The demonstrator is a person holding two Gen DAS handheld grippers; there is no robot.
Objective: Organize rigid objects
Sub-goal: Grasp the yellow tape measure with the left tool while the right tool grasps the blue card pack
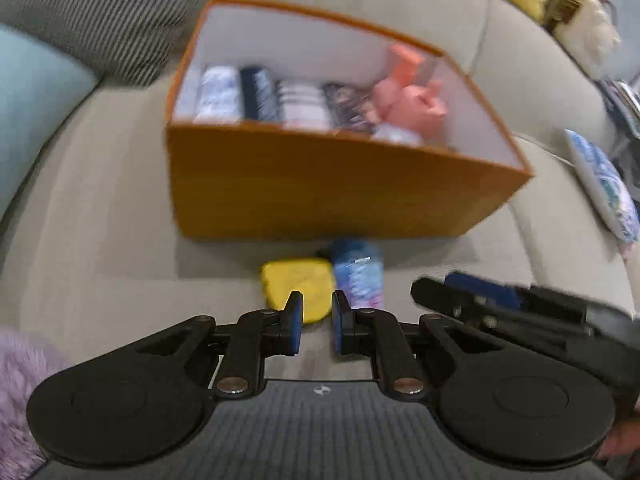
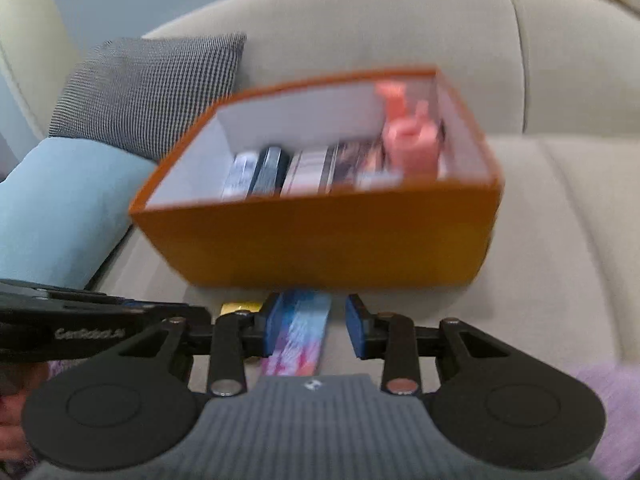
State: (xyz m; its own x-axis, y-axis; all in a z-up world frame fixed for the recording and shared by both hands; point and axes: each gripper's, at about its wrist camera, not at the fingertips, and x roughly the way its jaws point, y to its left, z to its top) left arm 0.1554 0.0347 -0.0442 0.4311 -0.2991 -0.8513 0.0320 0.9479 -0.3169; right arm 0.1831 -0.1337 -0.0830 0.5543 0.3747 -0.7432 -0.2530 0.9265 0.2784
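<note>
A grey houndstooth fabric cushion (image 2: 152, 92) is leaning upper left against the beige upholstered sofa (image 2: 560, 208), above a pale blue velvet bolster (image 2: 52, 208).

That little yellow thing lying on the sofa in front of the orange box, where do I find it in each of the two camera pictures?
Left wrist view: the yellow thing lies low in the middle, just beyond the left hand-held gripper, beside a blue patterned pack.
Right wrist view: only a sliver of it shows, low and left of middle, mostly hidden behind the gripper's parts.
Shared landmark: the orange box, right behind it in both.
</note>
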